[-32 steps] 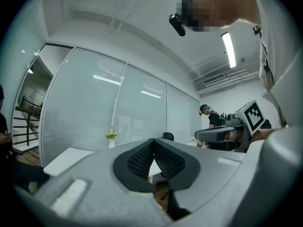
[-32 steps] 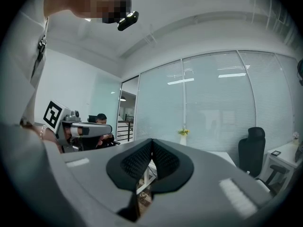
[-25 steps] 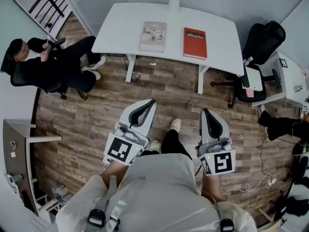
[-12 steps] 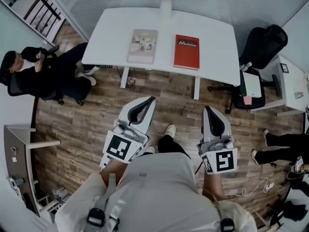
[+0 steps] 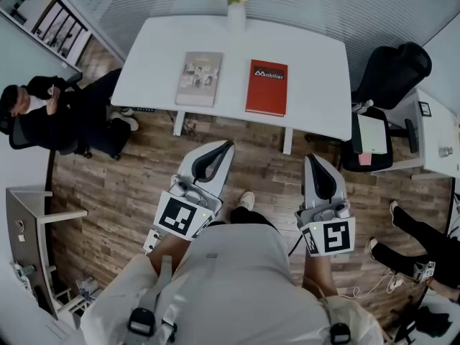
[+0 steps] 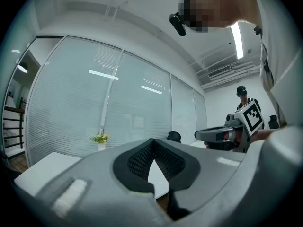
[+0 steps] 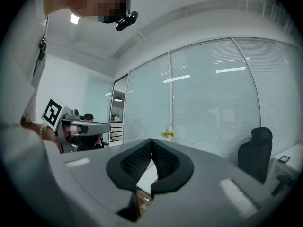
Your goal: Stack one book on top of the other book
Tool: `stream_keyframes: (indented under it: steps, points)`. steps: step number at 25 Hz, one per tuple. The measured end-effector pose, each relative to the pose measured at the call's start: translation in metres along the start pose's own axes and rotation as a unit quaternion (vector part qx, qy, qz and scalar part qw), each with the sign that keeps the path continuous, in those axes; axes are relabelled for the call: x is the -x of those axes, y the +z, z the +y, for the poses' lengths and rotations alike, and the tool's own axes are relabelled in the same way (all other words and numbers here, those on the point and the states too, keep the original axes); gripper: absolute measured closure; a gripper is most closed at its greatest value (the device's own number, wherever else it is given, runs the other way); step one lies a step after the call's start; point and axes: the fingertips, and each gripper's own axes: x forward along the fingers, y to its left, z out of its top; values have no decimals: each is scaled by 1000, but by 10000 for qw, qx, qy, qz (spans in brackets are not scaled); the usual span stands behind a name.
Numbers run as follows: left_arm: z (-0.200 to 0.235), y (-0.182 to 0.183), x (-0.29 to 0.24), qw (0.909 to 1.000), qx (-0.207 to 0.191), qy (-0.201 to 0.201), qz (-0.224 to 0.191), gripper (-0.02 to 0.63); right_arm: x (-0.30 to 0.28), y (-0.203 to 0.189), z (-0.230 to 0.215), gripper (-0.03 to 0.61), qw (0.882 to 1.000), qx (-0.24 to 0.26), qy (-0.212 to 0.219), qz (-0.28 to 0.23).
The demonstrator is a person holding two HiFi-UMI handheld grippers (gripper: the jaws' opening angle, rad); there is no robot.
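Both tongs are clenched on nothing, pads meeting at the tips. I hold the left tongs [image 5: 226, 146] and the right tongs [image 5: 310, 161] level in front of my body, side by side and apart, pointing forward.

Ahead of both tips, past a strip of wood floor [image 5: 122, 185], stands the white tabletop [image 5: 316, 70]. On it the grey book [image 5: 199, 78] lies ahead of my left tongs. The red book [image 5: 267, 88] lies to its right, ahead of the gap between the two tongs. Both books lie flat, side by side, not touching.

A vase of flowers [image 5: 235, 9] stands at the tabletop's far edge. A seated person [image 5: 50, 113] is left of my left tongs, and a black office chair [image 5: 392, 67] is ahead and to the right of my right tongs. A glass wall with blinds [image 6: 94, 103] stands behind the tabletop.
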Motion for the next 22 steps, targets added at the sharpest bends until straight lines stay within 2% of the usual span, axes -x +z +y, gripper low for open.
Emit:
stream_keyframes:
  steps: [11,22]
  points:
    - [5,-14,-52,9999,78,107,74,612,-27,-12,-48,574,9999,4,107,98]
    - [46,-24,-92,9997,201,138,60,612,-75,-19,-70,574,9998,16,78,188]
